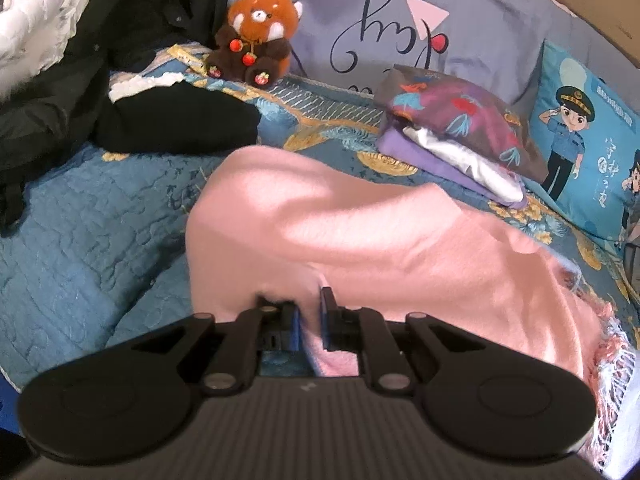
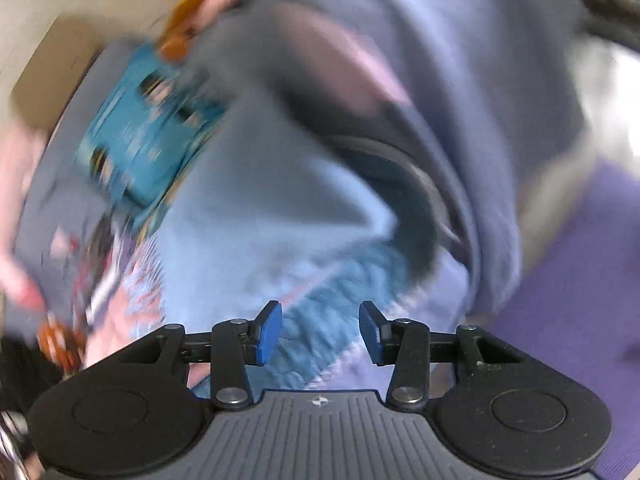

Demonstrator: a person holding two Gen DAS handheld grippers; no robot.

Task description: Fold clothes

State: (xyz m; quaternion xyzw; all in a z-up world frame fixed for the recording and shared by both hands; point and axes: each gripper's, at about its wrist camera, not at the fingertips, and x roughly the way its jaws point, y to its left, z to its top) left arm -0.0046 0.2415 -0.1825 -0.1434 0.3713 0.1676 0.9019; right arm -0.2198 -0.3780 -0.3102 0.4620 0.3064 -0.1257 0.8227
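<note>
A: Left gripper point(image 1: 309, 312), bottom centre of its view: clenched on a fold of the pink garment point(image 1: 360, 236), which spreads from the jaws up and right over the blue quilt point(image 1: 92, 216).

B: Right gripper point(image 2: 320, 330), bottom centre of a blurred view: jaws parted, nothing between the pads. Pink garment not identifiable there.

The cloth point(image 1: 360, 240) is pink. The quilt point(image 1: 100, 208) is blue with gold flowers. The plush point(image 1: 256, 36) is orange and brown.
</note>
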